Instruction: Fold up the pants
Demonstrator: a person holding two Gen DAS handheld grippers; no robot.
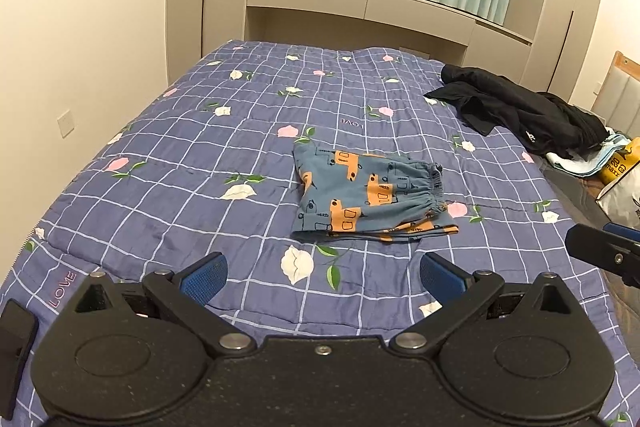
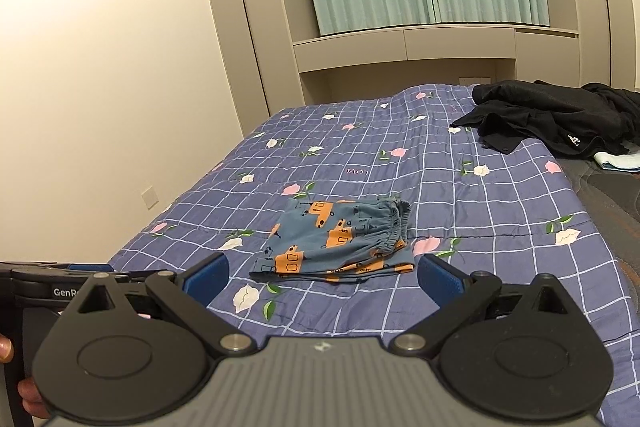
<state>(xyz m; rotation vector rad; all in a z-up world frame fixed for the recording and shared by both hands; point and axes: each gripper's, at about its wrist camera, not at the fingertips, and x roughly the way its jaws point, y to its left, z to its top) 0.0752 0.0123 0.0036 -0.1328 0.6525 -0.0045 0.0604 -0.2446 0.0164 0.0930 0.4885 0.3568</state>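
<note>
We hold both grippers, left gripper [image 1: 323, 277] and right gripper [image 2: 322, 279], spread wide and empty, near the folded pants [image 1: 366, 193] lying crosswise straight ahead on the quilt [image 1: 180, 163].

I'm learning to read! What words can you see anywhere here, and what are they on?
"LOVE": pink letters on the quilt.
"LOVE" again, upside down, mid-quilt.
"GenR...", cut off: on the left gripper.
"max", with unclear numbers: on the yellow bag.
White logo on the black clothes: too small to read.
</note>
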